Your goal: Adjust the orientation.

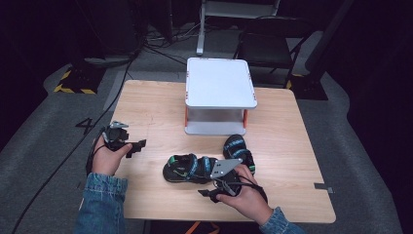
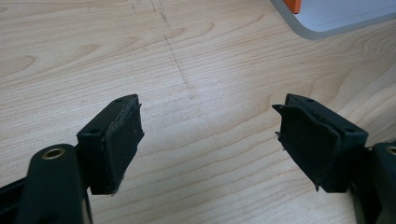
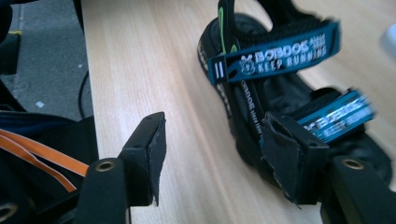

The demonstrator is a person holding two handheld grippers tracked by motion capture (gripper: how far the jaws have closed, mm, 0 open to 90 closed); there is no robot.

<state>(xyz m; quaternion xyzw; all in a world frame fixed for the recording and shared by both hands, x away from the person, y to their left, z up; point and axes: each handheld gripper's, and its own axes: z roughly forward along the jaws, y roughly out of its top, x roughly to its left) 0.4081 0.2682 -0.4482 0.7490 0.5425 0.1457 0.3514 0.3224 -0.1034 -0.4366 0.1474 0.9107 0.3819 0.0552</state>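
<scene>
Pale wood surface [image 1: 146, 107], dark room around it. White two-tier stand [image 1: 220, 83] at the far middle. Two black sandals with teal straps: one [image 1: 187, 168] lying near the front edge, the other [image 1: 238, 148] just beside it toward the stand. Right hand-held gripper [image 3: 210, 154] released, jaws apart, one jaw at the near sandal's side, nothing clamped. Left hand-held gripper [image 2: 210, 140] released, jaws wide over bare wood, well apart from the sandals.

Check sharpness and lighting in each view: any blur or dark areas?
High view: table evenly lit, surroundings nearly black, picture soft. Left gripper view: sharp wood grain, no glare. Right gripper view: the sandal straps smeared by motion blur, lettering still legible.
</scene>
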